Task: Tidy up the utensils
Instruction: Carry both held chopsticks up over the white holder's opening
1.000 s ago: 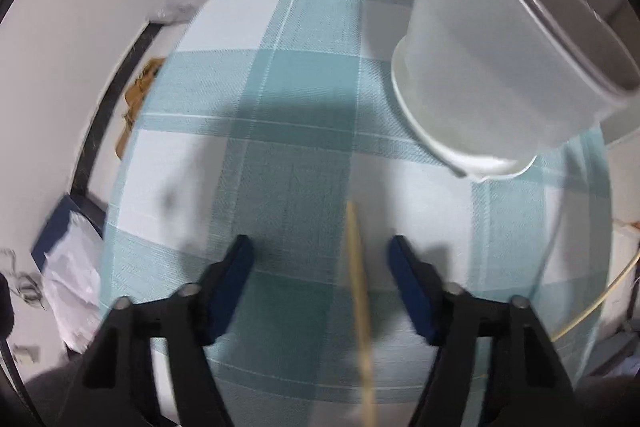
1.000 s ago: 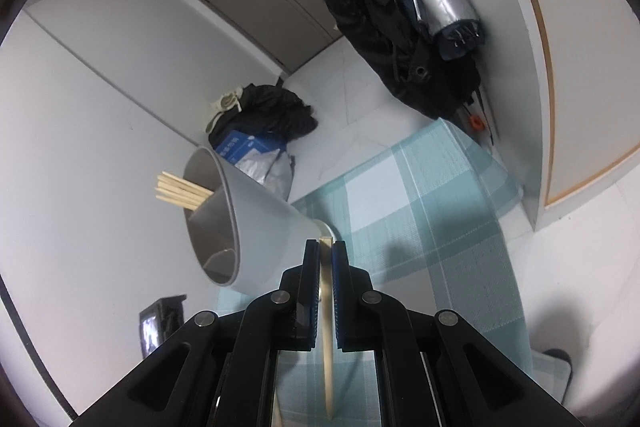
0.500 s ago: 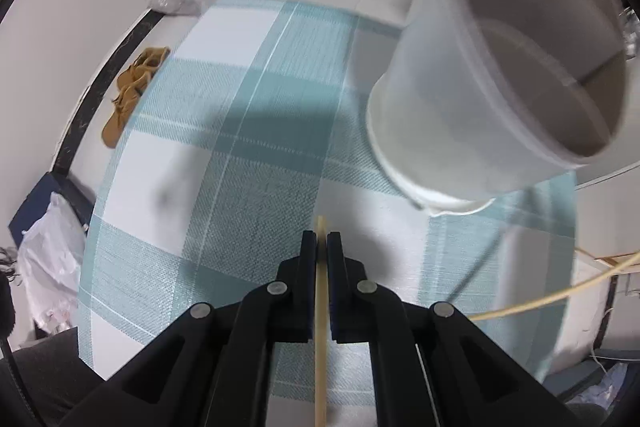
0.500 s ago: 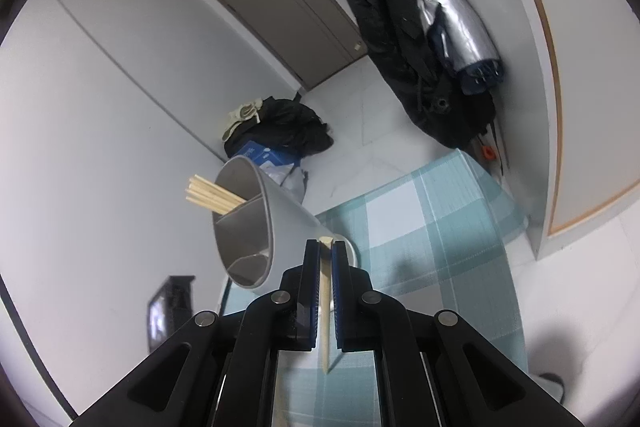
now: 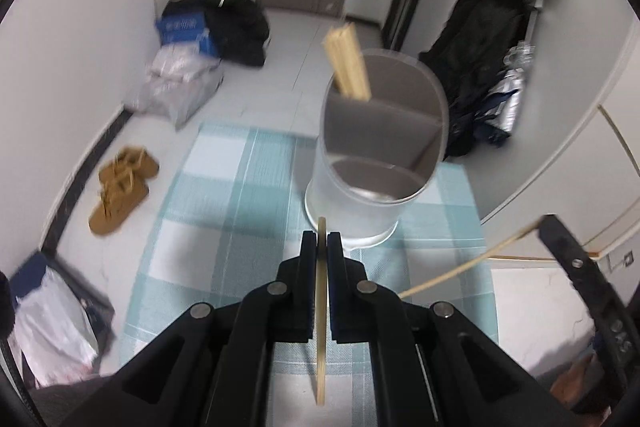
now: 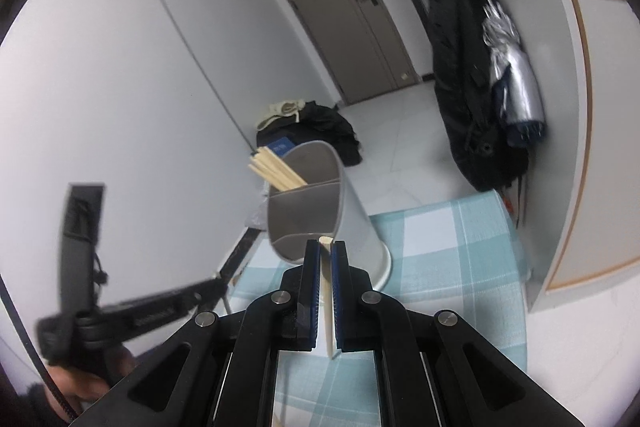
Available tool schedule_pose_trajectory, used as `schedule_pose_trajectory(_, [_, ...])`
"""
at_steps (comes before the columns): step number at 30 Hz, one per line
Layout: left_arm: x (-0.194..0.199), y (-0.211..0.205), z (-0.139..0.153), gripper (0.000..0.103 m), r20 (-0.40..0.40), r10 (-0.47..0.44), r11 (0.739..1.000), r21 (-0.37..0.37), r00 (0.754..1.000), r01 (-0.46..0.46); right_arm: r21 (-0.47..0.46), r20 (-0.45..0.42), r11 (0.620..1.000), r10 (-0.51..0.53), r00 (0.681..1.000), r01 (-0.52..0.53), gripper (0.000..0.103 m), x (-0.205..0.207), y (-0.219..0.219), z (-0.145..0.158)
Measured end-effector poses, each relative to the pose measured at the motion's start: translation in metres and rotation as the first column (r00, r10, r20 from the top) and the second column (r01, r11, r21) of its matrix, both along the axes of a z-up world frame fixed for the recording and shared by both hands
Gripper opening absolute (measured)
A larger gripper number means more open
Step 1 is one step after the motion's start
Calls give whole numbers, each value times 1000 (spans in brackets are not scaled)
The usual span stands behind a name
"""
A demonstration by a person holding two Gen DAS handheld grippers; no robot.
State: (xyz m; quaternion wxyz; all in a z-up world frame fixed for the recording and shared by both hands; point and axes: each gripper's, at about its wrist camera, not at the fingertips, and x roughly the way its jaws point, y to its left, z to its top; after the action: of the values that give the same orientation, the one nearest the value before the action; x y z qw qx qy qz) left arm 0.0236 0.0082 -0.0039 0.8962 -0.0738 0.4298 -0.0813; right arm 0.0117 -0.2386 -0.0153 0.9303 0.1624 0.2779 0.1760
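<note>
Each gripper pinches one chopstick: the left gripper (image 5: 321, 239) its stick (image 5: 320, 315), the right gripper (image 6: 326, 247) its stick (image 6: 327, 291) (both point ahead). The cup (image 5: 376, 163) stands just beyond, at the cloth's (image 5: 208, 219) far edge; the left looks nearer.

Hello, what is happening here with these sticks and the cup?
A person is sorting chopsticks into a translucent white round holder with grey dividers, which stands on a teal checked tablecloth. The left claw is shut on one pale wooden chopstick, and the right claw is shut on another light wooden chopstick. Both are held in the air, short of the holder. A bundle of wooden chopsticks already stands in its far compartment; the near compartments look empty.
</note>
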Motion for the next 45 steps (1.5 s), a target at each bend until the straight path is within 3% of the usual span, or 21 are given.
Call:
schedule_pose_trajectory(10, [-9, -2, 17, 1, 73, -45, 999, 22, 996, 44, -75, 17, 997, -5, 1000, 7, 5, -20, 20, 2])
schedule_pose_trajectory(22, [-19, -7, 25, 1, 69, -78, 996, 46, 995, 75, -155, 32, 988, -4, 999, 9, 5, -30, 35, 6])
schedule_pose_trajectory(45, [-4, -3, 44, 1, 16, -146, 989, 21, 989, 146, -158, 23, 987, -13, 1000, 17, 5, -18, 25, 29])
